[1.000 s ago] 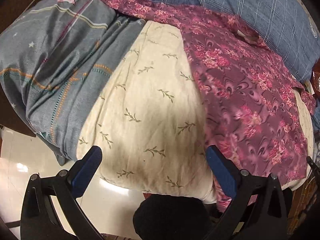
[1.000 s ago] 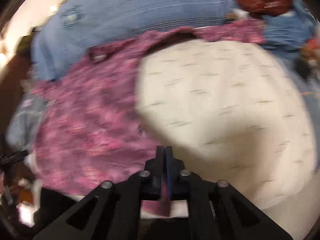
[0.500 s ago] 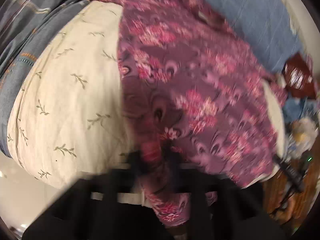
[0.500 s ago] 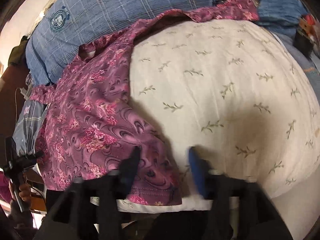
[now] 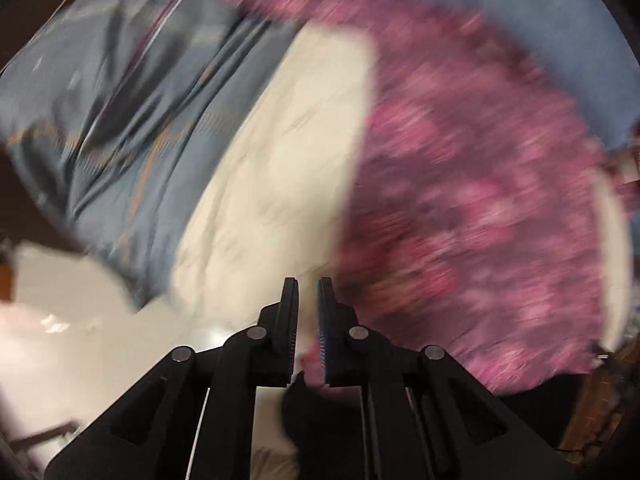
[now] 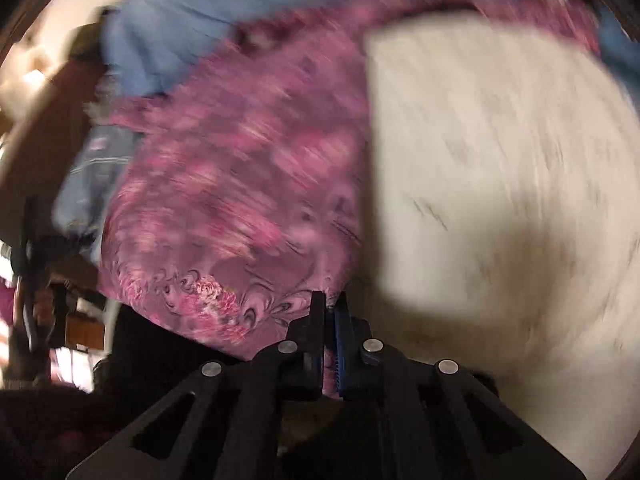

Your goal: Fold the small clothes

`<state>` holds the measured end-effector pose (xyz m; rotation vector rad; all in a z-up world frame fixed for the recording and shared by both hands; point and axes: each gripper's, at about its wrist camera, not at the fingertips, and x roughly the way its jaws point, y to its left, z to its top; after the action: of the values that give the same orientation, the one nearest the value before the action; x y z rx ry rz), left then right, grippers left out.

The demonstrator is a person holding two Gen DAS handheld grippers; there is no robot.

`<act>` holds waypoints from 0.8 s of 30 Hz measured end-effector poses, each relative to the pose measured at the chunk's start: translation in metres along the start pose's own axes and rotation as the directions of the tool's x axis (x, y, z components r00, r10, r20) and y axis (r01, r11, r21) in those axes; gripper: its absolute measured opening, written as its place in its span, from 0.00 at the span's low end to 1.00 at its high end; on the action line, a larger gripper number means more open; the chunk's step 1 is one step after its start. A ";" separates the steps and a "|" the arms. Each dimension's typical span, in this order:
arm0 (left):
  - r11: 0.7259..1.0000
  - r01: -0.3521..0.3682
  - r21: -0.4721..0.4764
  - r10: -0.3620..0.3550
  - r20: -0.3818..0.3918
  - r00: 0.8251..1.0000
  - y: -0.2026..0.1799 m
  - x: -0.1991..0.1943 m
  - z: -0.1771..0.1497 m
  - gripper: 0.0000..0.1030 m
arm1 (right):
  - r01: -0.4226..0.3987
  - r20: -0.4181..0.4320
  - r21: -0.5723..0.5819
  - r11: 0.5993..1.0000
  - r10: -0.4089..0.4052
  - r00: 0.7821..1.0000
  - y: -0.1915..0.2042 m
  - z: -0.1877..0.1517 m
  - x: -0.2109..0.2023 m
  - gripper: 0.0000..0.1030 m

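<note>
- Left wrist view, item one: left gripper [image 5: 307,286], fingers drawn narrow with a slim gap between them; a scrap of pink cloth shows low in that gap, near the finger roots. Whether the pads truly pinch it, I cannot tell; the picture is smeared.
- Item two: floral garment [image 5: 472,216], purple-pink, spread over the cream quilt [image 5: 280,168], which serves as landmark. From this view it covers the quilt's right part, its near hem hanging at the quilt's front edge.
- Item three: grey-blue bedding [image 5: 132,120], bunched along the quilt's left side; blue checked fabric [image 5: 500,8] beyond the quilt's far edge.
- Right wrist view, item four: right gripper [image 6: 329,300], fingers pressed nearly together on the garment's hem [image 6: 280,304] at the quilt's front edge; cloth sits between the pads.
- Judgement, step in hand: both tools appear to take the near hem for a fold across the quilt.
- Handling notes: grip only the garment layer, not the quilt beneath; confirm the left hold before lifting; raise both corners level and together, keeping the hem taut; carry toward the quilt's far edge and lay down square.
</note>
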<state>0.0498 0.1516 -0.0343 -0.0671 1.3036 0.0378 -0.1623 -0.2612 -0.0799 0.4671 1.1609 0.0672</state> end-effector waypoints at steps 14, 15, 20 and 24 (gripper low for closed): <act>0.973 0.126 0.191 -0.162 0.186 0.969 -0.127 -0.042 0.082 0.65 | 0.019 0.396 0.432 0.902 -0.209 0.894 -0.153 0.123 -0.101 0.18; 0.974 0.126 0.189 -0.161 0.183 0.970 -0.148 -0.032 0.099 0.65 | 0.012 0.405 0.464 0.886 -0.224 0.887 -0.168 0.132 -0.103 0.19; 0.976 0.149 0.157 -0.176 0.175 0.969 -0.226 0.025 0.144 0.65 | -0.151 0.474 0.627 0.764 -0.220 0.852 -0.251 0.182 -0.082 0.24; 0.962 0.187 0.199 -0.218 0.150 0.964 -0.260 0.049 0.144 0.65 | -0.238 0.506 0.699 0.675 -0.230 0.831 -0.287 0.206 -0.057 0.30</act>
<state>0.2185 -0.0978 -0.0364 -0.0397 1.1176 -0.2477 -0.0543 -0.6022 -0.0773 1.1411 0.5385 -0.5493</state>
